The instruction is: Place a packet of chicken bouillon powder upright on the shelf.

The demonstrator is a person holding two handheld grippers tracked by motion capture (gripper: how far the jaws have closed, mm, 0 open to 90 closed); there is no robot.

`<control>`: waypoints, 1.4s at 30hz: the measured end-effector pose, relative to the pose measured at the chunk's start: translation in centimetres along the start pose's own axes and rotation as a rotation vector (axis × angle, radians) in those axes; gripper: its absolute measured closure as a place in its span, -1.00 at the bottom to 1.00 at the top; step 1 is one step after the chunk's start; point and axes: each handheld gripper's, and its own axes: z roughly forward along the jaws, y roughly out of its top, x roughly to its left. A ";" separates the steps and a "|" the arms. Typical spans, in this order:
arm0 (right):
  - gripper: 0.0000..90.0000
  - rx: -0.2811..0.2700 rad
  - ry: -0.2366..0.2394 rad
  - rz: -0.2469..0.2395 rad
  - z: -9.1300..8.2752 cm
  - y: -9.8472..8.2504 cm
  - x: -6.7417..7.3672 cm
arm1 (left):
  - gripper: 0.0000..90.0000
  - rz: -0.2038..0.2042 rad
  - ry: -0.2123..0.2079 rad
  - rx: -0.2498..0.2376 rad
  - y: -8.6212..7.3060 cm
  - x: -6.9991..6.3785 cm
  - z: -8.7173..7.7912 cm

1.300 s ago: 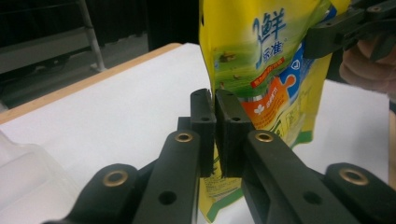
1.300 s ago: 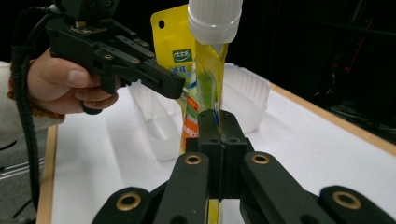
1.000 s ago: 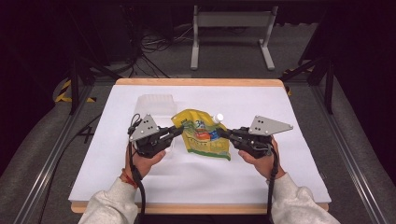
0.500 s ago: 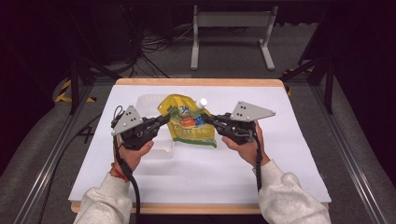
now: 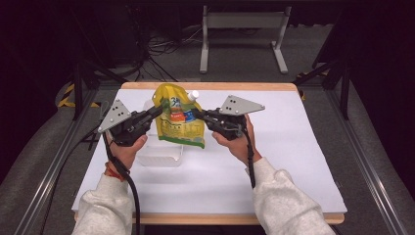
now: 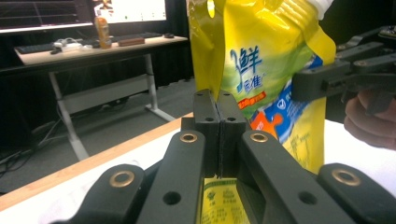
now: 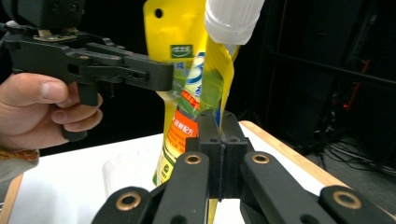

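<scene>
I have two grippers on one pouch: my left gripper (image 5: 155, 112) is clamped on the left edge of the yellow pouch (image 5: 179, 120), and my right gripper (image 5: 197, 113) is clamped on its right edge just under the white cap (image 5: 194, 94). In the left gripper view my jaws sit pressed together on the pouch's side seam, and in the right gripper view they pinch the edge below the spout. The pouch hangs upright between them, lifted off the table (image 5: 293, 147), with its cap on. Directly below and in front of it I see one clear plastic container (image 5: 160, 154) resting on the table's white surface; I cannot tell whether anything is inside it. Beyond the table's far edge stands one grey metal frame (image 5: 242, 34) on the floor.
</scene>
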 end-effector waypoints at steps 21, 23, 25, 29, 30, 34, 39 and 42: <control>1.00 0.000 0.014 -0.042 6.1 0.1 -0.5 | 0.96 -0.024 0.083 -0.064 -1.5 3.7 -0.4; 1.00 0.000 0.012 -0.040 6.3 0.0 -0.5 | 0.96 -0.018 0.088 -0.059 -1.6 3.8 -0.4; 1.00 0.005 0.013 -0.056 6.8 -0.3 -0.4 | 0.96 -0.014 0.101 -0.055 -2.0 4.0 -0.3; 1.00 0.016 0.004 -0.063 7.5 -0.8 -0.5 | 0.96 -0.025 0.105 -0.043 -2.6 4.4 0.0; 1.00 0.017 0.005 -0.059 7.7 -1.0 -0.6 | 0.96 -0.031 0.105 -0.043 -2.7 4.5 0.0; 1.00 0.021 0.008 -0.042 8.1 -1.8 -0.7 | 0.95 -0.018 0.107 -0.021 -3.5 4.6 0.3; 1.00 0.027 0.010 -0.032 8.4 -2.5 -1.0 | 0.92 -0.021 0.093 -0.024 -3.7 4.9 0.6; 1.00 0.015 0.004 -0.051 8.3 -1.8 -0.9 | 0.92 -0.009 0.096 -0.041 -2.9 4.8 0.3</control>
